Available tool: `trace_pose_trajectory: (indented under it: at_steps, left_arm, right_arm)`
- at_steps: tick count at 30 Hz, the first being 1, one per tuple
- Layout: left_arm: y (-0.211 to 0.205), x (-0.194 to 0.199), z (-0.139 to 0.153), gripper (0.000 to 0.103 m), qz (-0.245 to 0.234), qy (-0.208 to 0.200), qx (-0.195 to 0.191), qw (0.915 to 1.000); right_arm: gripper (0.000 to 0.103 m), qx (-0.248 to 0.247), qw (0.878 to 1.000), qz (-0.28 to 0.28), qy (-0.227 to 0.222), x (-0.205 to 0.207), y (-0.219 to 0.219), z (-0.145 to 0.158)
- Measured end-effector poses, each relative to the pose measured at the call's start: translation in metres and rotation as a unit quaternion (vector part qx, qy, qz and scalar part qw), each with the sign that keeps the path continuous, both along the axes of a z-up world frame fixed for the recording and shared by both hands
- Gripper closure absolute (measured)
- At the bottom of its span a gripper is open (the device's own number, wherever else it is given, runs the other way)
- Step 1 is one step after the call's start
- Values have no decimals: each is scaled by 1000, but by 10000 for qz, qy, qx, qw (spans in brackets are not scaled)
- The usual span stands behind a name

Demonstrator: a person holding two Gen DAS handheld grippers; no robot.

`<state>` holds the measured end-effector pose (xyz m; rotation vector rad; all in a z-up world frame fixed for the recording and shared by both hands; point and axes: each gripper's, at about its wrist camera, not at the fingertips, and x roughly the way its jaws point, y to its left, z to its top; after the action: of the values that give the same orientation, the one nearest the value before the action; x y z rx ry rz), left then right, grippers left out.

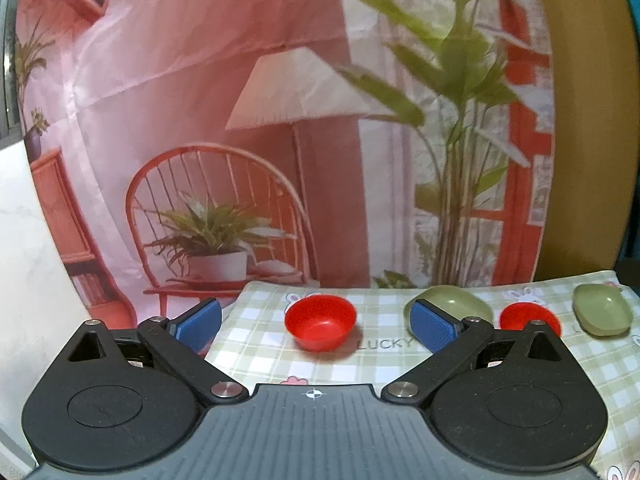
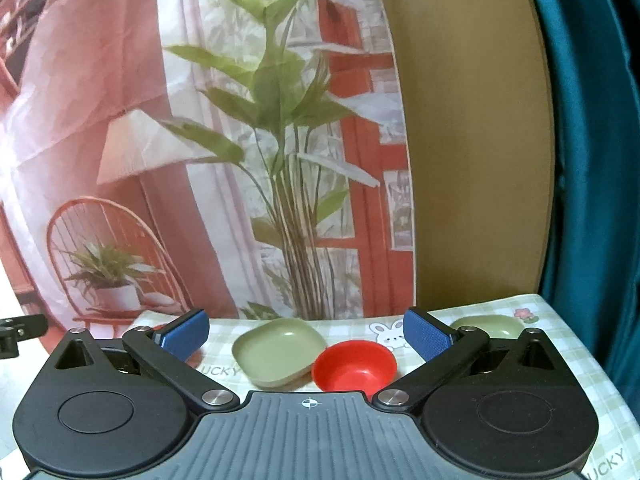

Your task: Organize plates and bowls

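Right, both claws hang released: the left claw (image 1: 318,322) lines up with a red bowl (image 1: 320,322) near the counter's (image 1: 256,332) back edge. The right claw (image 2: 306,338) faces a green plate (image 2: 278,350) touching another red bowl (image 2: 354,366), likely to pair like with like.

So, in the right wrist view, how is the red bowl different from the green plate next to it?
The red bowl is round and deep; the green plate is squarish with rounded corners and shallower. The bowl looks smaller and sits nearer the camera, the plate farther left. Both are upright, empty, plain-coloured, and stand side by side on the checked tablecloth.
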<state>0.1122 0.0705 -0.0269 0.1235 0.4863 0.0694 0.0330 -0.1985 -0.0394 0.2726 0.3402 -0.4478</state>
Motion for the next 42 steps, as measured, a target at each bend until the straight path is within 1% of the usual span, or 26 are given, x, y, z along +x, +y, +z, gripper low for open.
trace_pose_trajectory:
  at_steps: [2, 5, 9, 13, 15, 16, 17, 18, 20, 21, 22, 23, 24, 26, 28, 30, 32, 35, 39, 42]
  left_arm:
    - [8, 8, -2, 3, 32, 117, -135, 9998]
    - [18, 18, -5, 11, 103, 253, -257, 9993]
    - [24, 27, -11, 11, 196, 300, -251, 9990]
    - [19, 29, -25, 11, 120, 452, -346, 9983]
    - [14, 31, -35, 15, 11, 626, -438, 9971]
    - [10, 32, -41, 17, -73, 708, -483, 9963]
    - [4, 31, -47, 24, -168, 782, -508, 9955]
    - [-4, 31, -53, 30, -267, 859, -507, 9947]
    - [-18, 28, -65, 33, -458, 1007, -495, 9926]
    - [-26, 27, -73, 37, -565, 1108, -524, 9908]
    - [-33, 26, -80, 40, -685, 1232, -566, 9884]
    - [-40, 25, -86, 46, -797, 1355, -592, 9858]
    - [-48, 24, -93, 51, -916, 1486, -621, 9827]
    - [-60, 21, -105, 56, -1131, 1607, -684, 9781]
    - [-70, 17, -113, 58, -1275, 1674, -780, 9745]
    - [-78, 15, -123, 61, -1315, 1762, -911, 9713]
    - [-86, 14, -133, 63, -1286, 1891, -1023, 9681]
    - [-95, 11, -148, 63, -1192, 2047, -1160, 9646]
    - [-102, 10, -160, 63, -1140, 2206, -1127, 9621]
    - [-101, 5, -159, 63, -1053, 2245, -1339, 9595]
  right_arm:
    - [0, 15, 10000, 87, 6, 8, -1, -1]
    - [0, 33, 9999, 104, 31, 18, -3, -3]
    - [0, -103, 9995, 196, 227, 31, -3, -7]
    - [1, 97, 9986, 350, 396, 33, -9, -21]
    - [5, 152, 9977, 378, 538, 33, -14, -31]
    - [9, 138, 9972, 381, 629, 33, -15, -36]
    - [15, 113, 9965, 396, 729, 33, -16, -42]
    - [17, 86, 9957, 423, 818, 31, -16, -47]
    - [21, 62, 9943, 500, 942, 26, -17, -57]
    - [23, 62, 9936, 533, 995, 23, -17, -62]
    - [28, 83, 9928, 573, 1046, 21, -18, -66]
    - [33, 112, 9921, 608, 1088, 18, -19, -71]
    - [35, 158, 9914, 642, 1126, 16, -20, -75]
    - [39, 227, 9903, 675, 1193, 10, -22, -83]
    - [43, 251, 9895, 650, 1268, 5, -24, -92]
    - [46, 317, 9885, 660, 1326, 1, -25, -101]
    - [54, 432, 9873, 691, 1366, 0, -27, -108]
    - [55, 606, 9856, 762, 1381, -5, -28, -119]
    - [56, 845, 9833, 783, 1410, -11, -32, -134]
    - [55, 1060, 9814, 866, 1348, -14, -34, -141]
